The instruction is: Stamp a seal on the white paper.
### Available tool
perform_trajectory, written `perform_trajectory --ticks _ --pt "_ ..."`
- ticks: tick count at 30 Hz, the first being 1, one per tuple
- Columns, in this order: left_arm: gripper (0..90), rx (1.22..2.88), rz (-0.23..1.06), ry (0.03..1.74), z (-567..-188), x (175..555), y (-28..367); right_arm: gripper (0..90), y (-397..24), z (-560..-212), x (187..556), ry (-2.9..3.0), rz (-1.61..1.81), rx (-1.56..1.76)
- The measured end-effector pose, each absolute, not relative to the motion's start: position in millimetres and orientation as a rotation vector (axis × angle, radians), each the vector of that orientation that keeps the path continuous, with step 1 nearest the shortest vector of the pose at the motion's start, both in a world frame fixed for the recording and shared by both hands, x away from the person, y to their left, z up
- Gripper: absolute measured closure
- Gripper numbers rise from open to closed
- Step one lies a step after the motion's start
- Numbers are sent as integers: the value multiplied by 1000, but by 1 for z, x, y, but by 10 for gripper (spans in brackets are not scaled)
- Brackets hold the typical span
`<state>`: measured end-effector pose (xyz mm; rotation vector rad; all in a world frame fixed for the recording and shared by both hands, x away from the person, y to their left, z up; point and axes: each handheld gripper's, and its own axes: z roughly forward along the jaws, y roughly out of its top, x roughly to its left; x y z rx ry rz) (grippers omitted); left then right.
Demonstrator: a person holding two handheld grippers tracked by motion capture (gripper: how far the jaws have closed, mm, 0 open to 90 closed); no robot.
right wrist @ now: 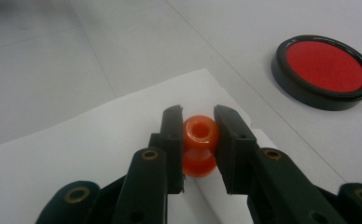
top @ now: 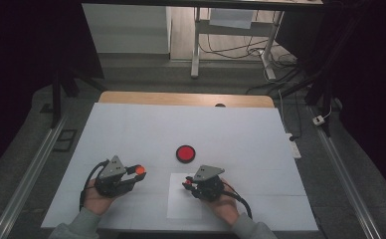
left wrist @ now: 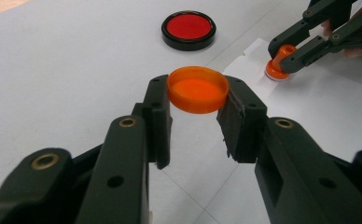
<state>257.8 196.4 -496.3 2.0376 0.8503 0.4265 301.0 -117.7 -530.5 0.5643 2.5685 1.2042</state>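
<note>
- The left gripper (left wrist: 198, 100) clasps an orange cap (left wrist: 198, 88) between its two black pads, open side up, held above the table (top: 131, 134); in the high view the left gripper (top: 134, 175) carries it at the person's left.
- The right gripper (right wrist: 198, 135) is clenched on the knob of an orange stamp (right wrist: 199, 144), whose base rests on a white sheet of paper (right wrist: 100, 140); from above, the right gripper (top: 187, 183) stands over the sheet's upper left part.
- A round black ink pad (top: 185, 153) with a red face lies uncovered on the table, just beyond the paper and between the two grippers.
- Both hands rest low at the near edge, grey sleeves showing.
</note>
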Motion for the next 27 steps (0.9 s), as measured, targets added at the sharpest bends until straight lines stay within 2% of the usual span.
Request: perform_trajectory --ticks 18,21,27 --pt "648 2032 435 855 -496 258 197 723 -120 -530 302 2555 1255 594" --pt "647 2028 436 855 -496 258 198 723 -128 -520 300 2461 1404 626" --pt "648 2034 432 851 -497 258 197 725 -143 -502 301 2397 1474 652"
